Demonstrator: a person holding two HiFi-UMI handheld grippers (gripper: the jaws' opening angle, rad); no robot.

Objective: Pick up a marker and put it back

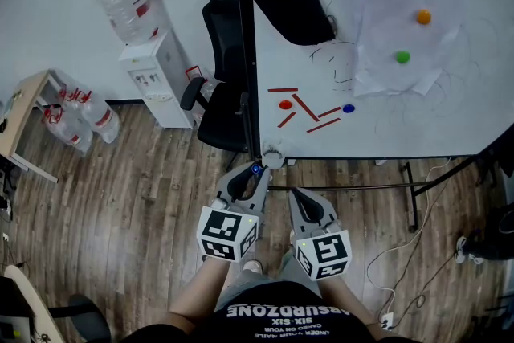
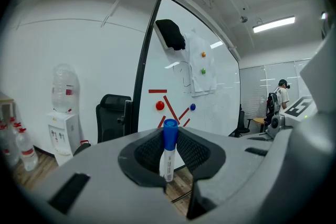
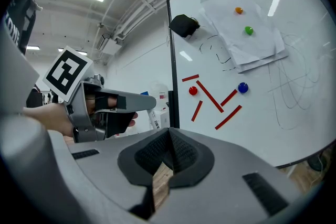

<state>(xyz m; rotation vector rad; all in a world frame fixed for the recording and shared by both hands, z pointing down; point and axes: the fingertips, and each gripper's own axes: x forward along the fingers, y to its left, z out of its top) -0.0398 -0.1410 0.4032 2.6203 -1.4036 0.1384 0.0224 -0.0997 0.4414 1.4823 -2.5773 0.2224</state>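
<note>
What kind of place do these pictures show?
Most likely an office or meeting room: a large whiteboard on a stand, a water dispenser against the wall, and a black office chair beside the board.

shirt [image 1: 285, 317] reads "absurdzone" (upside down), "six-six".

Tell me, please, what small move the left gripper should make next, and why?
Probably ease the left gripper forward toward the whiteboard without loosening its hold. Its jaws are shut on the marker, which stands upright with its blue cap on top, short of the whiteboard. The right gripper is shut on nothing. I cannot tell exactly where the marker belongs.
</note>
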